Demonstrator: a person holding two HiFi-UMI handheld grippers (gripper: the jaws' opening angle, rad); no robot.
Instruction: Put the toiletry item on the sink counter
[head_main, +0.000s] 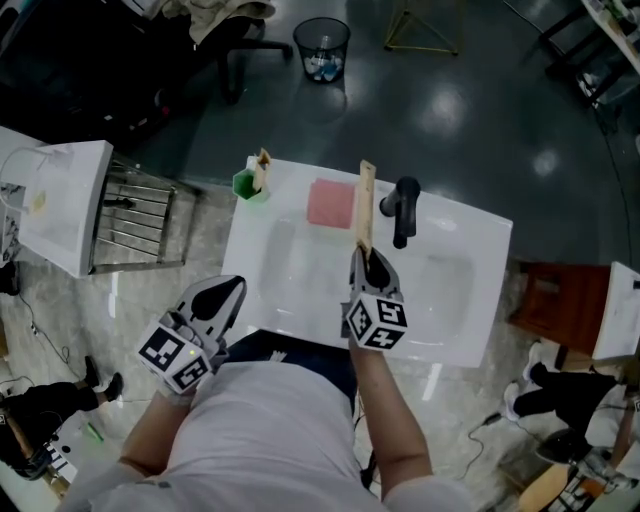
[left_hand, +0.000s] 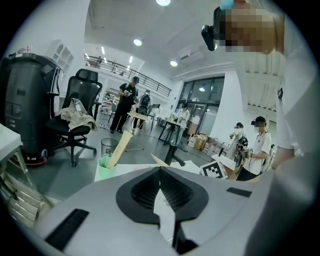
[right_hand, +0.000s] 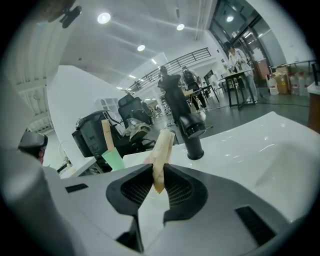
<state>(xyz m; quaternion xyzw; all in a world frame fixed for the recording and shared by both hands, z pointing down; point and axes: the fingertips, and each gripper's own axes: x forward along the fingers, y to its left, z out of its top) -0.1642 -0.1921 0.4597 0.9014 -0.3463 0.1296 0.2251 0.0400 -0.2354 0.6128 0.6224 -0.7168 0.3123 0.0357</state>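
My right gripper (head_main: 365, 256) is shut on the lower end of a long, flat tan toiletry item (head_main: 366, 205), which points away over the basin of the white sink counter (head_main: 470, 290). The right gripper view shows that tan item (right_hand: 162, 150) pinched between the pads of the right gripper (right_hand: 159, 182). My left gripper (head_main: 230, 288) hovers at the counter's front left corner, shut, with nothing in it. In the left gripper view the jaws of the left gripper (left_hand: 160, 175) meet. A green cup (head_main: 247, 185) with a similar tan stick (head_main: 263, 165) stands at the back left.
A pink pad (head_main: 330, 203) and a black faucet (head_main: 403, 210) sit at the back of the counter. A white cabinet (head_main: 70, 200) with a metal rack (head_main: 140, 215) stands left, a brown stool (head_main: 555, 300) right, a mesh bin (head_main: 322, 48) beyond.
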